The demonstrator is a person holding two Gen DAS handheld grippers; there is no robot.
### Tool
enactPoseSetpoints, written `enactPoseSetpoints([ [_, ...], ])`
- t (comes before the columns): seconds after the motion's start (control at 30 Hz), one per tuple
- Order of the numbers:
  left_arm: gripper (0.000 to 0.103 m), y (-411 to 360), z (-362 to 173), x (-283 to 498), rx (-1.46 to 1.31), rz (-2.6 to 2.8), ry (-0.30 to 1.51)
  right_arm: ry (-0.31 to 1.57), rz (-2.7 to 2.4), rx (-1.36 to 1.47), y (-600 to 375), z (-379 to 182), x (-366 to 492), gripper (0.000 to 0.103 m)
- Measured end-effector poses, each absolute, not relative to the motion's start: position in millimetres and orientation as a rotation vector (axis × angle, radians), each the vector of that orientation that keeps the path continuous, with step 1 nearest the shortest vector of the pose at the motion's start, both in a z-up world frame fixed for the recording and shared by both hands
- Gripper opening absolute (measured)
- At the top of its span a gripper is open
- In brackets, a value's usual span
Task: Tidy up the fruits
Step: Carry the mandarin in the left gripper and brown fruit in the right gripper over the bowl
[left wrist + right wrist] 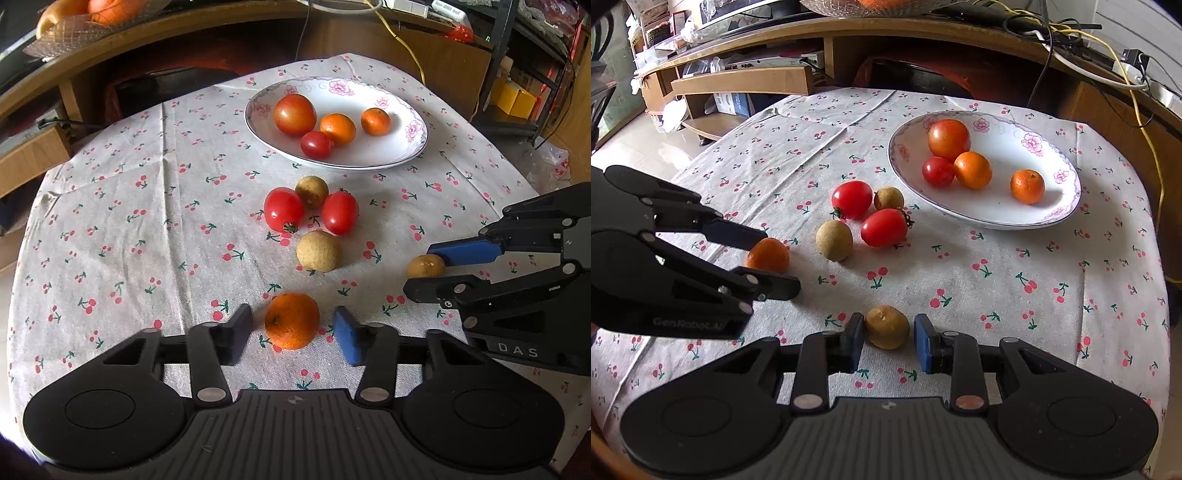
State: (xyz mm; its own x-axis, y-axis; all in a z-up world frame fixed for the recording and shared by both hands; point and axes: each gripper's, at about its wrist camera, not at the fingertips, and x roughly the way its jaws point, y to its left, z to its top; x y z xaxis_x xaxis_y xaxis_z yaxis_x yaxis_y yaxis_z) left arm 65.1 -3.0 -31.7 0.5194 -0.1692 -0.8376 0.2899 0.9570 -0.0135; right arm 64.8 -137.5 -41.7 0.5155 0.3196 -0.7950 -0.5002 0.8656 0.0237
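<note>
In the left wrist view my left gripper [293, 338] is open, its pads on either side of a tangerine [291, 320] on the cherry-print cloth, with small gaps. My right gripper [889, 341] is open astride a brown longan [886, 326]; the left pad is very near it. Each gripper shows in the other view: the right gripper [439, 271] around the longan [425, 266], the left gripper [779, 260] around the tangerine [767, 255]. A white flowered plate [369, 166] [997, 223] holds two tomatoes and two tangerines.
Mid-table lie two red tomatoes [283, 208] [340, 212] and two more longans [312, 191] [318, 251]. Behind the table runs a wooden desk [923, 33] with a wire basket [77, 29] of oranges and cables [1071, 33]. The table edge curves round near both grippers.
</note>
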Motion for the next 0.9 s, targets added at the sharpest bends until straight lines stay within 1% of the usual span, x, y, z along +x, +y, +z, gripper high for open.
enactPoseSetpoints([
  [0.07, 0.045, -2, -31, 65, 0.132, -0.27, 0.99, 0.909, 0.493, -0.221, -137, -42, 66, 0.029],
  [0.13, 0.041, -1, -30, 65, 0.13, -0.266, 0.991, 0.912, 0.49, -0.225, -135, -41, 66, 0.026],
  [0.17, 0.038, -1, -30, 65, 0.127, -0.266, 0.992, 0.913, 0.49, -0.226, -134, -41, 66, 0.026],
  [0.2, 0.038, -1, -29, 65, 0.126, -0.267, 0.994, 0.913, 0.488, -0.228, -134, -41, 66, 0.026],
  [0.9, 0.037, -13, -18, 58, 0.11, -0.308, 0.951, 0.864, 0.48, -0.224, -134, -24, 59, 0.026],
])
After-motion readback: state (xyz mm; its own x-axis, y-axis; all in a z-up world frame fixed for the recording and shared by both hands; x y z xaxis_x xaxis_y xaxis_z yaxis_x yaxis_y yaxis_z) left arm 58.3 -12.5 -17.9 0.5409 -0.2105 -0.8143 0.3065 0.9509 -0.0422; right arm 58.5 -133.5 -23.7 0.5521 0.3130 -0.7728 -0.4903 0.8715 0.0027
